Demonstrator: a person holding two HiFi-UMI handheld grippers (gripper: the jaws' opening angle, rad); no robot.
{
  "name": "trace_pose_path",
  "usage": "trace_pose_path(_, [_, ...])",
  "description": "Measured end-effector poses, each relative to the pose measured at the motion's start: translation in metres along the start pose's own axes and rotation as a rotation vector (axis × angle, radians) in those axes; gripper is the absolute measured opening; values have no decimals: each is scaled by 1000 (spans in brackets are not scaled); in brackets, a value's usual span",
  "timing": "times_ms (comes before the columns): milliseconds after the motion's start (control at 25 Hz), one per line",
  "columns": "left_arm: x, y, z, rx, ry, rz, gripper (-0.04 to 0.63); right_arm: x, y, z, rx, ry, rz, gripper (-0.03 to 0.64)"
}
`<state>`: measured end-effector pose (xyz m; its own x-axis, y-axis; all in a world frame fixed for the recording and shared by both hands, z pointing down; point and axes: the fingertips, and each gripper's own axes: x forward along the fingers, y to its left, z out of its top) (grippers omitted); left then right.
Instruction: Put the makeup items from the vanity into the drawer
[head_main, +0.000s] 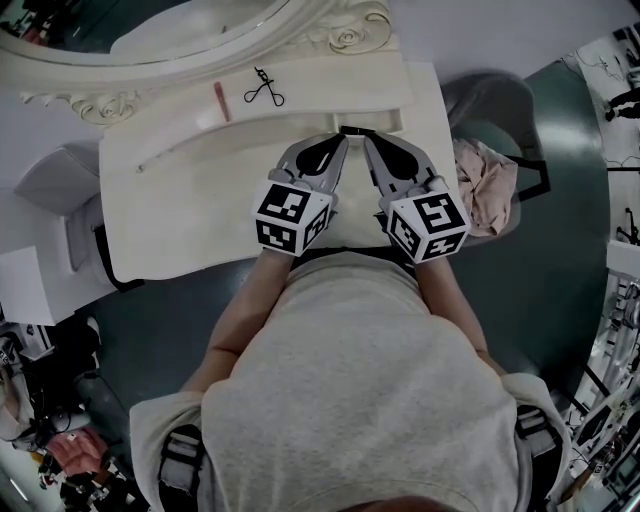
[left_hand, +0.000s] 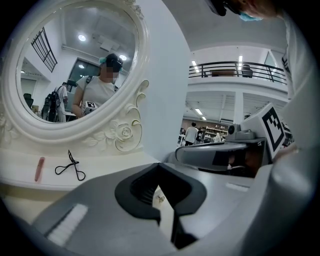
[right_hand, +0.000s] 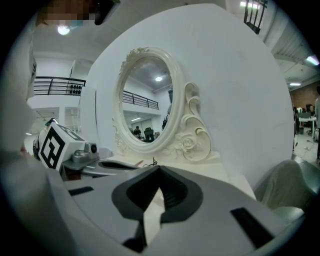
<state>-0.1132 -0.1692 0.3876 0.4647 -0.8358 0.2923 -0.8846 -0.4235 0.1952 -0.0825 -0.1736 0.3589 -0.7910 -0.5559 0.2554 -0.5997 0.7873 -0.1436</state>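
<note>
Head view: left gripper (head_main: 340, 139) and right gripper (head_main: 367, 141), jaws pressed together, both empty.

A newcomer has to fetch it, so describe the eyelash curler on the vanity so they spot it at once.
Start at the oval mirror in its carved cream frame; just below it runs the vanity's raised back shelf. Only two things lie there: the eyelash curler is the black wire tool with scissor-like loop handles, right of the slim pink stick.

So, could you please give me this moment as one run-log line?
left hand-held gripper: shut, empty | right hand-held gripper: shut, empty | eyelash curler: on vanity shelf | pink stick: beside it
</note>
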Motion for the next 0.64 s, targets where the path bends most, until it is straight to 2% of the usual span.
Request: trace_pose_path(640, [-2,6,-1,-18,8,14,9,0,0,2,4,-6,-6,8])
